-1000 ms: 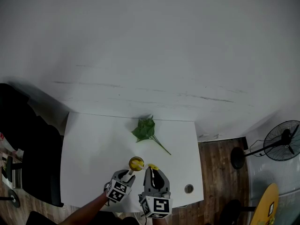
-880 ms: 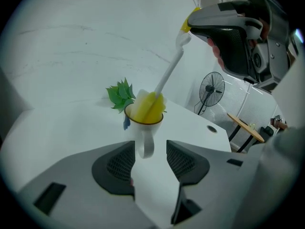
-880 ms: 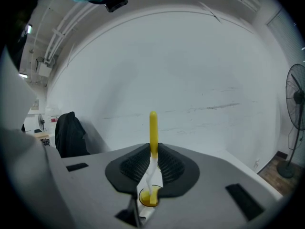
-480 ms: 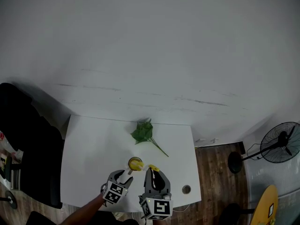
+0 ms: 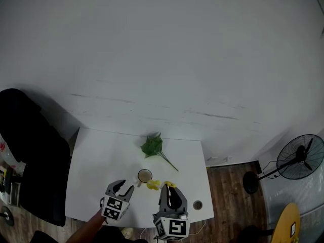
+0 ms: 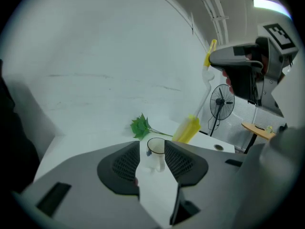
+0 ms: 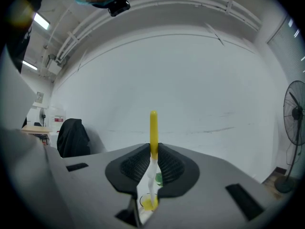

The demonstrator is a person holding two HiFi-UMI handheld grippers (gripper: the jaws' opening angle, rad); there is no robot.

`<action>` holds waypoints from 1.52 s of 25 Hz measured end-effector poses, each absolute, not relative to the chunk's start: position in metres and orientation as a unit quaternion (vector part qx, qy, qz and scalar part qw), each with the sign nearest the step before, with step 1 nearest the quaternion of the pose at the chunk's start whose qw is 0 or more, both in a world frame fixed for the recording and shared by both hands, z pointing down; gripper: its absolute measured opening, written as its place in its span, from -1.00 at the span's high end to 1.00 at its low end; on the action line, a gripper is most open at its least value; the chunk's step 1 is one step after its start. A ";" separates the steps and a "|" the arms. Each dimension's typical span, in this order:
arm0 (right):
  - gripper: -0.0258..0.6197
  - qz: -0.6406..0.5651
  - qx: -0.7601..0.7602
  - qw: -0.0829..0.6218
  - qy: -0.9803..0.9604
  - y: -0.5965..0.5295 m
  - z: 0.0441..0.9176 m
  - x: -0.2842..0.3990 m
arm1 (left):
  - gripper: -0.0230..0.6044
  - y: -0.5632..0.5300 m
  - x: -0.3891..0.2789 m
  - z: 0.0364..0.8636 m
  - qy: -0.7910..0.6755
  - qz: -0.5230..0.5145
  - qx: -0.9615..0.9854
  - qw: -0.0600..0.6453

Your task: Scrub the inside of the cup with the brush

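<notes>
White table [image 5: 96, 156]: left half open to approach. The cup [image 5: 145, 175] stands centre-front; the brush [image 5: 153, 185] hangs just right, seemingly clear of it; leaf sprig [image 5: 153, 147] behind.

White cup [image 5: 145, 176] with dark rim; yellow brush [image 5: 153, 185], white neck; green leaf sprig [image 5: 152, 146]; white tabletop [image 5: 96, 161].

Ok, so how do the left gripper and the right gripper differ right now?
The left gripper has its jaws apart and closing, with nothing gripped; the right gripper is shut on the brush handle. The left gripper sits back from the cup; the right gripper holds the brush's yellow head near it. Both hang over the white table.
</notes>
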State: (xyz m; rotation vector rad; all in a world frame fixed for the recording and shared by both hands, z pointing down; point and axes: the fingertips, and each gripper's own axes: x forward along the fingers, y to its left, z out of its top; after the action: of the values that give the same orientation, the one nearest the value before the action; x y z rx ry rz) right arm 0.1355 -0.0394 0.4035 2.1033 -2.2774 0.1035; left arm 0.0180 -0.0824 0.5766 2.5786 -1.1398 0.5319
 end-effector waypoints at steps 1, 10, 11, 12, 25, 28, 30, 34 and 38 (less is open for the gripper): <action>0.73 0.030 0.678 0.020 -0.734 -0.034 0.402 0.136 | 0.37 -0.080 0.014 0.569 -0.399 0.177 0.890 0.131; 0.72 0.020 0.680 0.012 -0.733 0.019 0.395 0.131 | 0.52 -0.036 -0.017 0.503 -0.427 0.128 0.891 0.085; 0.72 0.019 0.680 0.014 -0.733 0.025 0.396 0.130 | 0.53 -0.031 -0.020 0.496 -0.429 0.122 0.891 0.080; 0.73 0.019 0.680 0.017 -0.733 0.030 0.399 0.130 | 0.54 -0.027 -0.022 0.490 -0.431 0.116 0.892 0.075; 0.72 0.027 0.687 0.013 -0.726 0.090 0.427 0.123 | 0.69 0.042 -0.048 0.441 -0.437 0.081 0.895 0.035; 0.72 0.041 0.684 0.056 -0.726 0.104 0.441 0.122 | 0.73 0.052 -0.053 0.441 -0.438 0.081 0.895 0.034; 0.72 0.043 0.686 0.045 -0.725 0.109 0.450 0.123 | 0.74 0.057 -0.055 0.444 -0.437 0.084 0.895 0.036; 0.72 0.047 0.689 0.039 -0.722 0.113 0.451 0.126 | 0.76 0.063 -0.055 0.449 -0.436 0.088 0.895 0.039; 0.72 0.041 0.690 0.029 -0.722 0.112 0.447 0.128 | 0.77 0.063 -0.051 0.447 -0.436 0.087 0.895 0.036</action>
State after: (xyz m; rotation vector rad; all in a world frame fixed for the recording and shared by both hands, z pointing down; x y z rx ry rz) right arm 0.1283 0.1115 0.4469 2.1298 -2.2258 0.1252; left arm -0.0510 0.0632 0.4467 2.7494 -1.3388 0.2676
